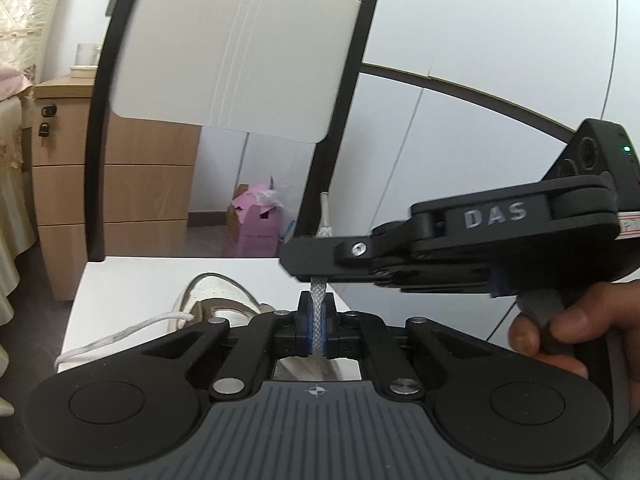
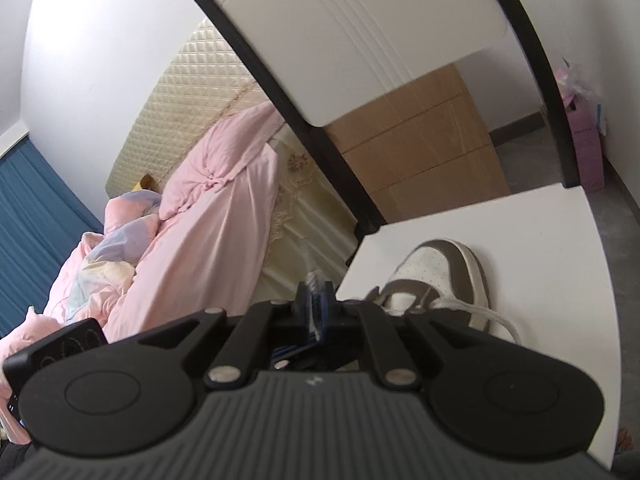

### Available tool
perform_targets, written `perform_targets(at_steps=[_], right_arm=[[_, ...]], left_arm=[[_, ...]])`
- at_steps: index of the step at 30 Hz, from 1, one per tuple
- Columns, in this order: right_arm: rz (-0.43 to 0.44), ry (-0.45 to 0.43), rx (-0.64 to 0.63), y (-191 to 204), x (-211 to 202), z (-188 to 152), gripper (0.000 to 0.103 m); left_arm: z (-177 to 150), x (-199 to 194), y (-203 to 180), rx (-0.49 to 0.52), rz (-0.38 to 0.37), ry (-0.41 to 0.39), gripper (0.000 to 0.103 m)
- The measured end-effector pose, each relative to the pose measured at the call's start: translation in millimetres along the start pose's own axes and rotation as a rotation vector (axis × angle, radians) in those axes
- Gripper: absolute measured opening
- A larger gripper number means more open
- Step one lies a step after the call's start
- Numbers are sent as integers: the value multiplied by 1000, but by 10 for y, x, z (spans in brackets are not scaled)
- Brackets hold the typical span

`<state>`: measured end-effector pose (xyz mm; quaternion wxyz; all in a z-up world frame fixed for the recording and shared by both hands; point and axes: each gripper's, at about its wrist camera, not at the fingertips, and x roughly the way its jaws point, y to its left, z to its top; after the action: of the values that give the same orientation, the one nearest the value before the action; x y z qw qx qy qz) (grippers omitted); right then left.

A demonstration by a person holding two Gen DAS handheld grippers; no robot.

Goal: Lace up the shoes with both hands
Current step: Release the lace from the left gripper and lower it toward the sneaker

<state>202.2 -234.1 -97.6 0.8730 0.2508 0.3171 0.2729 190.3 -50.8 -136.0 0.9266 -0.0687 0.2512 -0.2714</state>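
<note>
Both claws, left claw (image 1: 316, 330) and right claw (image 1: 320, 270), pinch the limp shoelace (image 1: 318, 304) near its stiff tip above the sneaker (image 2: 444, 276).

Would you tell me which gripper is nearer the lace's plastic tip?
Right. The right gripper clamps the lace just below its plastic tip; the left gripper pinches the same lace lower down, nearer the shoe.

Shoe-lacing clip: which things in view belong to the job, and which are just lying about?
Belongs to the job:
- shoe
- white lace
- left claw, pinching the lace
- right claw, on the same lace higher up

Lying about:
- pink box
- wooden drawers
- pink bedding
- glass jar
</note>
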Motion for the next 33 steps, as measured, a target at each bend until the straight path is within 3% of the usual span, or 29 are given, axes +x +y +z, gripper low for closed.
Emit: perform_targets(at_steps=[1,2,4,9,12,14,19,24,28,31,33], right_arm=[[2,-8,2,-2,-13,10,16],[1,-17,4,-6,-31,19,29],[-6,-34,2,-6,-71,34,41],[-4,-44,-9,-2,-107,43,42],[-1,-51,-18,1,-101,47,39],[15,-55,-19,6,-90,55,25],[35,-39,-44,53,-46,42,5],[19,-55,-42,57,-43,51,3],[-12,-108,-36,21,-95,129,3],[-50,-159,-44,-25,-155,245,3],[-85,-190,-66,-51,-190,344,3]], left_arm=[[6,-7,5,-4,3,-5,4],[13,-14,11,-5,6,-10,4],[24,-22,27,-9,15,-14,4],[48,-23,73,-23,22,-15,5],[55,-19,72,-19,21,-14,5],[60,-10,68,-16,20,-12,5],[55,-14,49,-5,15,-10,5],[72,-9,10,24,41,-9,7],[59,-74,7,78,58,-11,24],[40,-160,21,140,87,-42,47],[21,-182,52,169,111,-43,47]])
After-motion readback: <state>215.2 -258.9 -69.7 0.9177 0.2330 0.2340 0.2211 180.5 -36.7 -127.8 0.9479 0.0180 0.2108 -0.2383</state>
